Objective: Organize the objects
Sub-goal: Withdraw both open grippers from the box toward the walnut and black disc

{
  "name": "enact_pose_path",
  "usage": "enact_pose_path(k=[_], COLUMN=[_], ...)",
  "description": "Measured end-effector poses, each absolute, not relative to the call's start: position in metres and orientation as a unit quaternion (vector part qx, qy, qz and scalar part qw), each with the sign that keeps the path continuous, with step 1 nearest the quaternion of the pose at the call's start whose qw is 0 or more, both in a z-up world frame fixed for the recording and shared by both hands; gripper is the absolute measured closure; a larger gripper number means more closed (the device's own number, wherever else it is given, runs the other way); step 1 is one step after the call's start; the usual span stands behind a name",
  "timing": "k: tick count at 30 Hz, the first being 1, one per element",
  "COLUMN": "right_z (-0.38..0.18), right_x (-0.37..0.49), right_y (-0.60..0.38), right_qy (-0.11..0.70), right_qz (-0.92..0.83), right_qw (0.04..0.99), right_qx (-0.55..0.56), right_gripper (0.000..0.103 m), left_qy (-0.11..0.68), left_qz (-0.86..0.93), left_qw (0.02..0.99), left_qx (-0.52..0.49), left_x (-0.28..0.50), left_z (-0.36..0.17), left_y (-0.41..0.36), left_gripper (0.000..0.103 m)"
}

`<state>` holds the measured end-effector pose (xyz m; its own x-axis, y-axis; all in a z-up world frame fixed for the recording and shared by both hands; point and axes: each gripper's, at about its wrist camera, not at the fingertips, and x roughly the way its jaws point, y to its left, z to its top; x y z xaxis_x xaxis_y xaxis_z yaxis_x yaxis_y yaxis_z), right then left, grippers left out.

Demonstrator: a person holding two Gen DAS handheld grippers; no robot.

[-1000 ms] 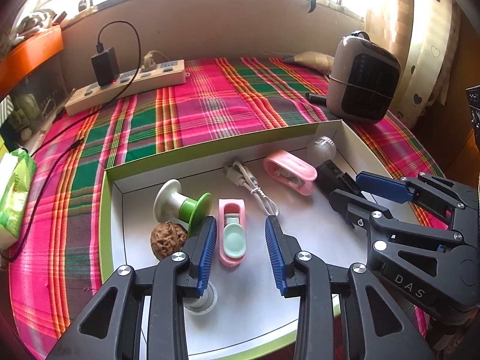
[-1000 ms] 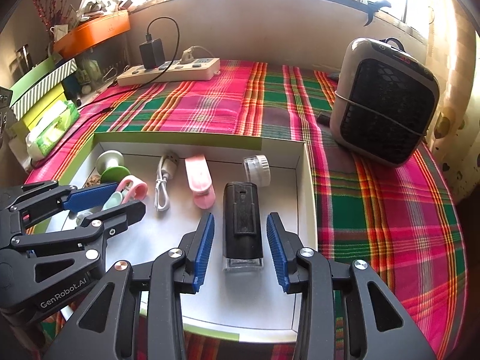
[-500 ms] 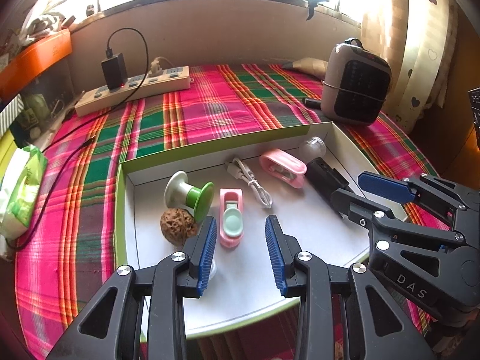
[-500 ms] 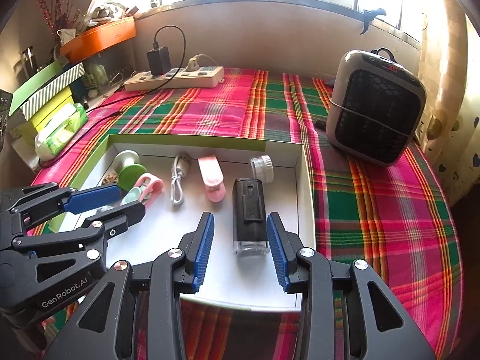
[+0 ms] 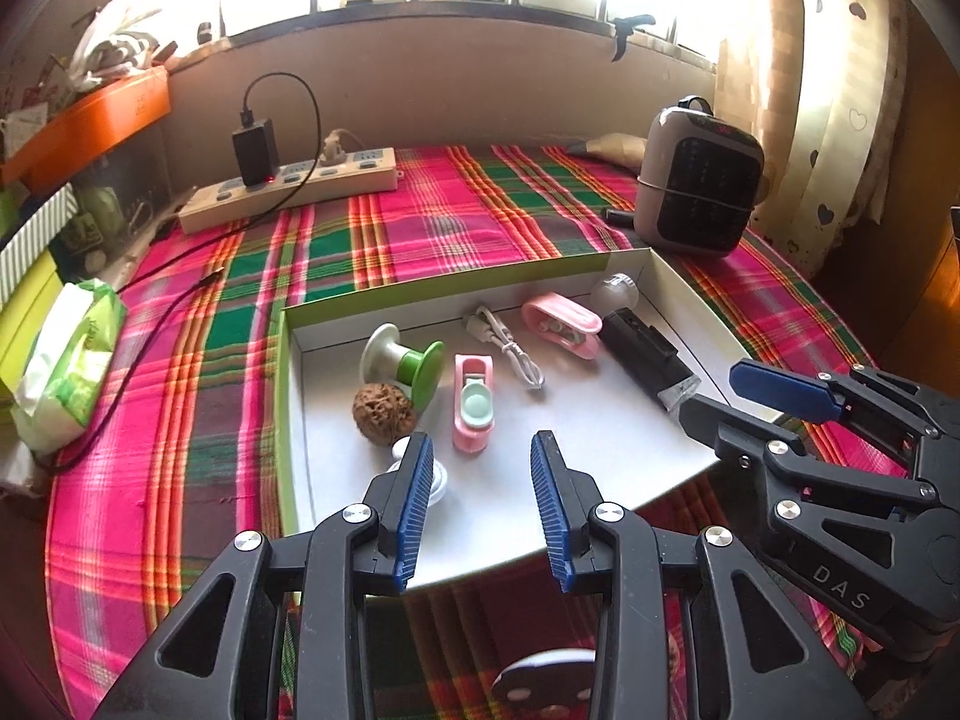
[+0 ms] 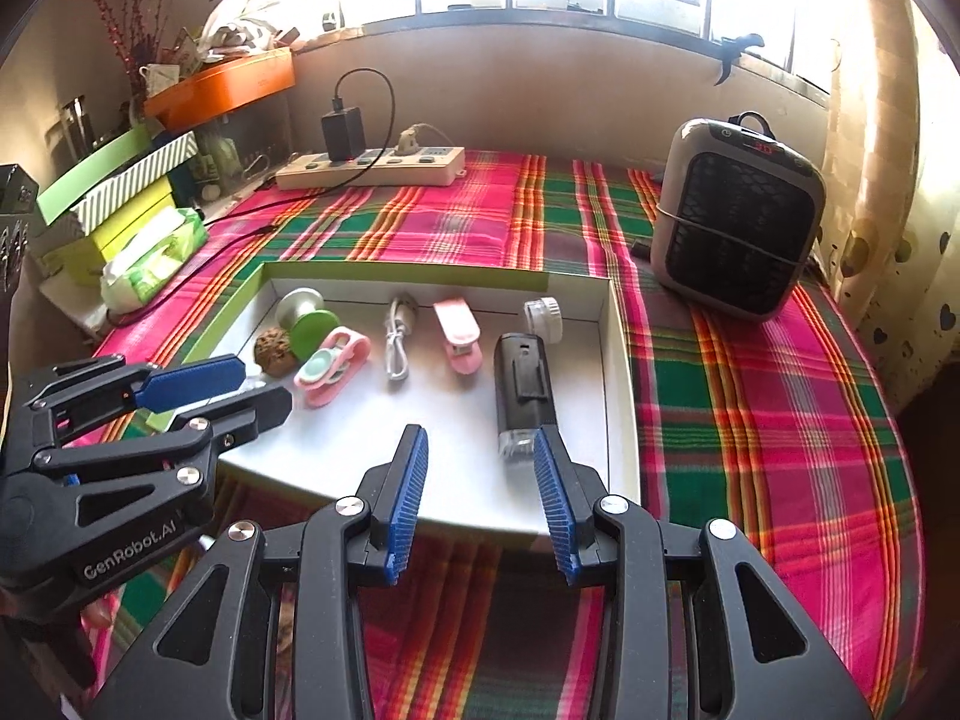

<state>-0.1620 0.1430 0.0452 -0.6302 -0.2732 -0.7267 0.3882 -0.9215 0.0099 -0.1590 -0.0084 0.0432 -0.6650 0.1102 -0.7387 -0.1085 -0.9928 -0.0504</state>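
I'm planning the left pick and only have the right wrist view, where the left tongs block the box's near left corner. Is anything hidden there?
Observer: Yes, a small white round piece lies in the box, just nearer than the walnut.
Operator: Are the left tongs holding anything?
Observer: No, the left tongs are open and grip nothing.
Operator: Anything behind the heater?
Observer: A beige pointed object lies on the cloth by the heater.
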Motion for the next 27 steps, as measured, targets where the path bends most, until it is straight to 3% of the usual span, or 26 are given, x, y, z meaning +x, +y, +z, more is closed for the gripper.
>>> enact_pose_path(k=[27], right_z=[0.039], right_x=[-0.102], right_y=[0.148], right_qy=[0.055], right_qz=[-0.896], right_qw=[0.218], right_qx=[0.384], right_gripper=[0.061], left_qy=[-0.029], left_qz=[0.920], left_qw=[0.065], left_qx=[-0.385], left_x=[-0.100], left_z=[0.049], left_y=[-0.024], left_gripper=[0.071])
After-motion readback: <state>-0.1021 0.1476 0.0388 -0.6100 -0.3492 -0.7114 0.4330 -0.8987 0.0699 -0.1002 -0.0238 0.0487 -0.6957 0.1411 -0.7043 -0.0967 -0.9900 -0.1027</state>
